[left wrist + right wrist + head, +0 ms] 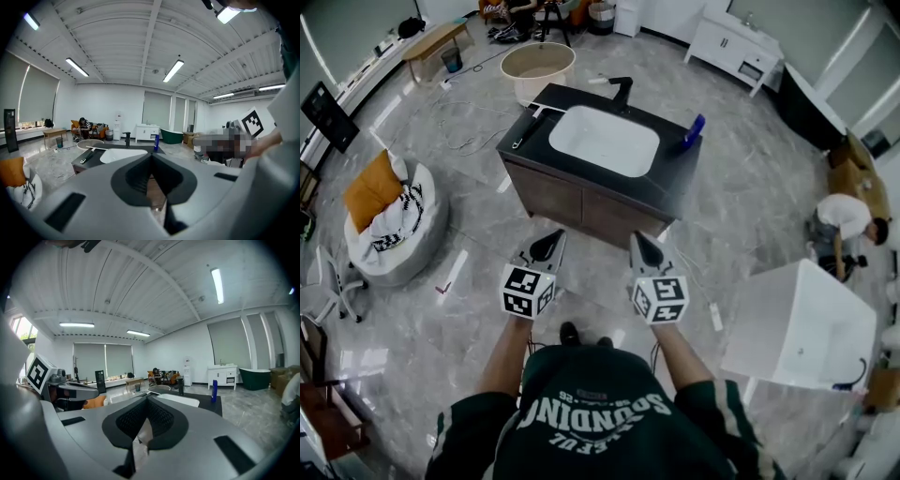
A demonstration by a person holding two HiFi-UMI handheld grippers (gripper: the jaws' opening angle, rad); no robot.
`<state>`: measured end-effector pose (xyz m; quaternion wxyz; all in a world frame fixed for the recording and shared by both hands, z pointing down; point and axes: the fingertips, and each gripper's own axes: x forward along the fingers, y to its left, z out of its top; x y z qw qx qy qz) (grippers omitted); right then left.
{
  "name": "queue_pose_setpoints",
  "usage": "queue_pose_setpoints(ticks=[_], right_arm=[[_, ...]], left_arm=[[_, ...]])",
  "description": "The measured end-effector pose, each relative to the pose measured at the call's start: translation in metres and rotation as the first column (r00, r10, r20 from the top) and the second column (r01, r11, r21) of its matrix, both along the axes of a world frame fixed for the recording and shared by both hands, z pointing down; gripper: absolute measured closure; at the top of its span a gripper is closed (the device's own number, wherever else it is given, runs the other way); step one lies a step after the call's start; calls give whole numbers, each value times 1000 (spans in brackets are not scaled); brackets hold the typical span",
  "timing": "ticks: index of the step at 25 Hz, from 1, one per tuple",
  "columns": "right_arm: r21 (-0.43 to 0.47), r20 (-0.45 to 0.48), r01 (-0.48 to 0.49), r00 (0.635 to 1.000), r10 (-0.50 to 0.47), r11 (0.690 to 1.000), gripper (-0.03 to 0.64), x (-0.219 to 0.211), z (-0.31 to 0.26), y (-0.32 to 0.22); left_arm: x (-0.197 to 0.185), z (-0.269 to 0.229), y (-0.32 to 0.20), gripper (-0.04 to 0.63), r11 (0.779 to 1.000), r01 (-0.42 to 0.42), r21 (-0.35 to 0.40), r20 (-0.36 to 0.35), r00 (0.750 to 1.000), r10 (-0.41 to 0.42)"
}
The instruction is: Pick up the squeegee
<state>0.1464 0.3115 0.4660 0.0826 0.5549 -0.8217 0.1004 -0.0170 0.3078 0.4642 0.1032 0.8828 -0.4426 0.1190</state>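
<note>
The squeegee (531, 127), a slim black-and-white tool, lies on the left end of the black vanity top (675, 183), beside the white sink (603, 141). The left gripper view shows the squeegee (87, 156) at the counter's left edge. A black faucet (622, 92) stands behind the basin and a blue bottle (694, 130) at its right end. My left gripper (549, 246) and right gripper (644, 247) hover side by side in front of the vanity, well short of it. Both are shut and hold nothing. Their tips point toward the vanity in the left gripper (151, 157) and right gripper (147, 401) views.
A round beige tub (538, 67) stands behind the vanity. A white beanbag with an orange cushion (389, 220) sits at left, a white boxy fixture (802, 328) at right. A person (844, 220) crouches at the far right. A white cabinet (736, 47) stands at the back.
</note>
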Motion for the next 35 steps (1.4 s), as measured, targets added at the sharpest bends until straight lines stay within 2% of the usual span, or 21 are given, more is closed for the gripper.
queue_pose_setpoints(ticks=[17,27,35], right_arm=[[-2,-9,-23,1000,23,1000,615,-58,11,-33],[-23,-8,-30,1000,30,999,615,-66,20,-56],[-25,4,-23,1000,23,999,615,-66,30,-104]], left_arm=[[-53,15,-41,594,999,-50,-15,-3,999,50],[-64,24,-64,594,997,-64,-30,2,998,64],[-64,34,-104,594,997,-61,-38,14,998,62]])
